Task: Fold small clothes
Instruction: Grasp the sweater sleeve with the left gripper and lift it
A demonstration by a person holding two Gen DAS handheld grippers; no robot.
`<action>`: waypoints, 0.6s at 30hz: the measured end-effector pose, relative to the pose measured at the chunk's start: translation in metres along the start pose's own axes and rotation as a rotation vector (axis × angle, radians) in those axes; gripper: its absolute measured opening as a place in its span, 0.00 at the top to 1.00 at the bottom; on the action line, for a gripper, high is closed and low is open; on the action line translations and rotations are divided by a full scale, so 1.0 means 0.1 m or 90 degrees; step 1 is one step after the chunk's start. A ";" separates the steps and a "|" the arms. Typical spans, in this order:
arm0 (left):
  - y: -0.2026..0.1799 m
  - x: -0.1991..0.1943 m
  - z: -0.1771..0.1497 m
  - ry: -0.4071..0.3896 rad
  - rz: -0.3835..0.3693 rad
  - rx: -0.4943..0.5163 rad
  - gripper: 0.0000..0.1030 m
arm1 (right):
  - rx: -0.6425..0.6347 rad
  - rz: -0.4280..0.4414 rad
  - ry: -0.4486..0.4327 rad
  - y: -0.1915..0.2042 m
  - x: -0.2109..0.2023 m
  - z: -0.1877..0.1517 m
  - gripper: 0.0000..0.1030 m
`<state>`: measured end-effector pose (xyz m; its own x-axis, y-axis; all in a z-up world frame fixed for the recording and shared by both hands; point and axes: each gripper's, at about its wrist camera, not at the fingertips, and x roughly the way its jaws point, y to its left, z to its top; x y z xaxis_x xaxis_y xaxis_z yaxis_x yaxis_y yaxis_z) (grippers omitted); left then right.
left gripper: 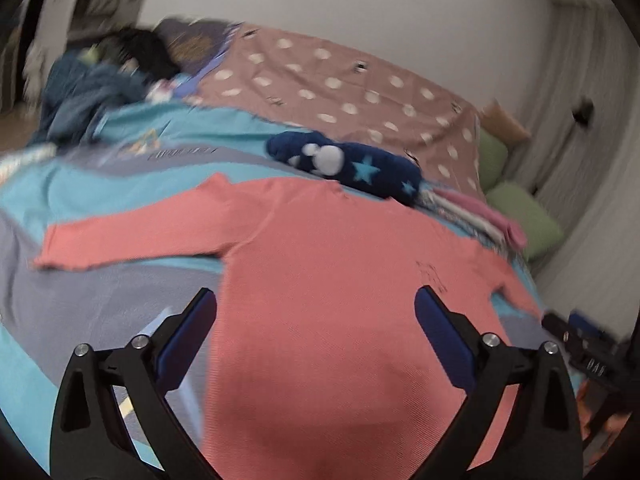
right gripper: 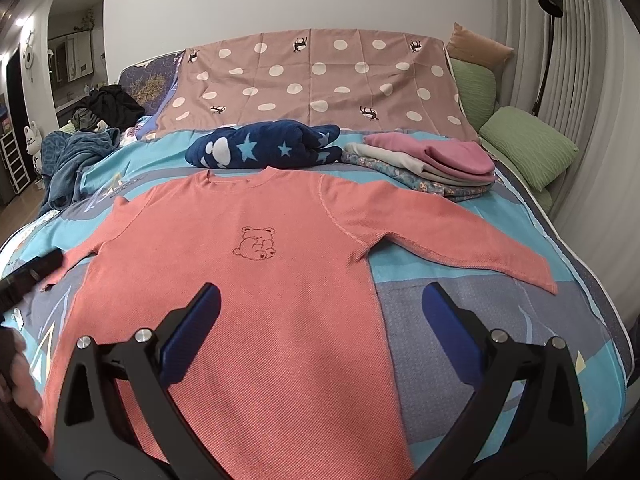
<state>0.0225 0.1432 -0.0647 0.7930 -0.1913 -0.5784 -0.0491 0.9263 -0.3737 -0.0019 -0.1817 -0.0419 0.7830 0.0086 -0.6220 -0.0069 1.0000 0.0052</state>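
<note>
Your left tongs [left gripper: 316,306] stand wide apart with nothing between them, hanging over the lower body of the coral long-sleeved top [left gripper: 320,280], and your right tongs [right gripper: 320,304] are just as wide apart and empty, straddling the right side edge of the same top [right gripper: 240,280]. The top lies face up and spread flat on the bed [right gripper: 460,320], on a blue and grey patterned cover, both sleeves stretched out to the sides and a small outlined bear [right gripper: 256,243] on the chest. In the right wrist view the dark tip of your left tongs shows at the far left edge, close by the end of the left sleeve. Just past the neckline lies a rolled navy garment with stars [right gripper: 264,144], nearly touching the collar. To its right sits a folded stack [right gripper: 424,164] with a pink piece on top, near the right sleeve but apart from it. Farther back a brown spotted sheet [right gripper: 320,80] covers the head of the bed, green pillows [right gripper: 528,146] lie at the right side, and a loose heap of dark clothes [right gripper: 92,128] lies at the left.
</note>
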 end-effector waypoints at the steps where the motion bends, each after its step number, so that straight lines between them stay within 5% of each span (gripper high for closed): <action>1: 0.20 0.01 0.03 0.007 -0.002 -0.044 0.14 | 0.003 -0.001 0.004 -0.01 0.02 0.01 0.02; 10: 2.32 0.24 -0.05 0.042 0.052 -0.438 0.47 | -0.016 -0.021 0.032 0.05 0.15 0.04 0.02; 18: 3.31 0.67 0.00 -0.002 0.056 -0.621 0.47 | -0.017 -0.040 0.056 0.06 0.27 0.05 0.02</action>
<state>0.0597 0.4368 -0.2269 0.7640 -0.1318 -0.6316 -0.5876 0.2621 -0.7655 0.0224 -0.1752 -0.0553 0.7251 -0.0560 -0.6864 0.0230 0.9981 -0.0571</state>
